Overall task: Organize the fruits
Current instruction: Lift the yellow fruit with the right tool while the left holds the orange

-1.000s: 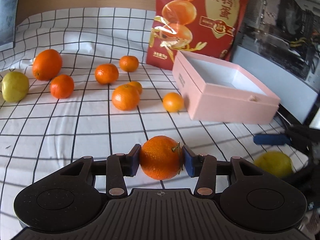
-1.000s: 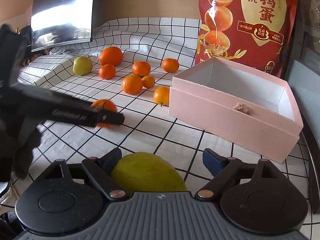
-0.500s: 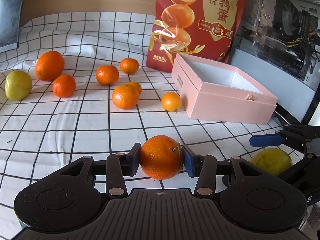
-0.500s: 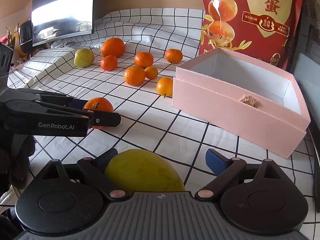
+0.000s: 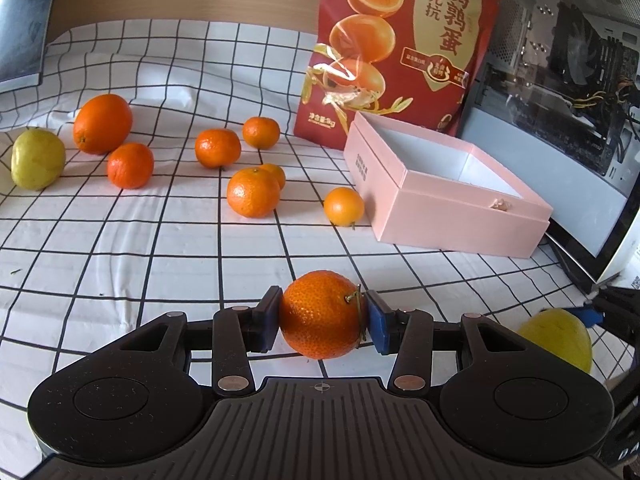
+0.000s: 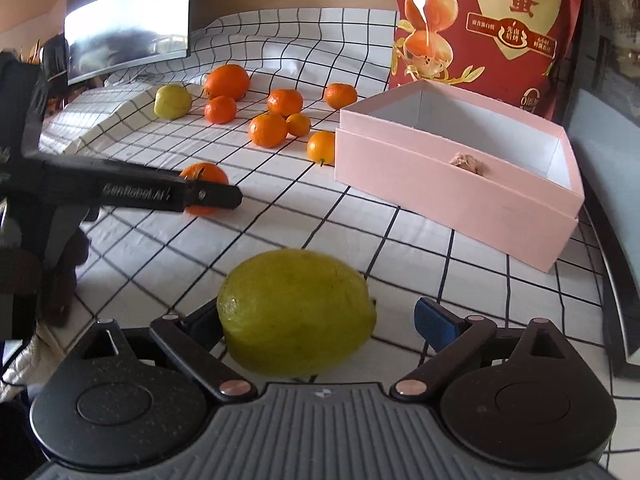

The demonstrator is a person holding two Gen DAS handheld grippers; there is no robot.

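At the far left of my left camera's view a yellow-green pear (image 5: 37, 163) sits on the checked cloth (image 5: 120, 240), with a big orange (image 5: 102, 123) just beside it and smaller mandarins (image 5: 253, 192) scattered toward the middle. Low in the centre, my left gripper (image 5: 322, 316) is clenched on one mandarin (image 5: 320, 314), a pad pressed to each side, just as it was a second ago. To the right of centre stands the open pink box (image 5: 460, 216), empty as far as I can see, in front of a tall red bag (image 5: 400, 40). In the lower right corner lies a guava (image 5: 556, 338). In my right camera's view, that same guava fills the lower middle between the fingers of my right gripper (image 6: 324, 320). These jaws have just been opening: the left pad is hidden behind the fruit, but the right blue pad (image 6: 436, 322) now stands apart from it, with cloth showing in the gap, where a second ago the fruit sat deeper between them. I judge the guava released onto the cloth in front of the box, so this hand is free for another fruit while the left one's mandarin still needs a place.
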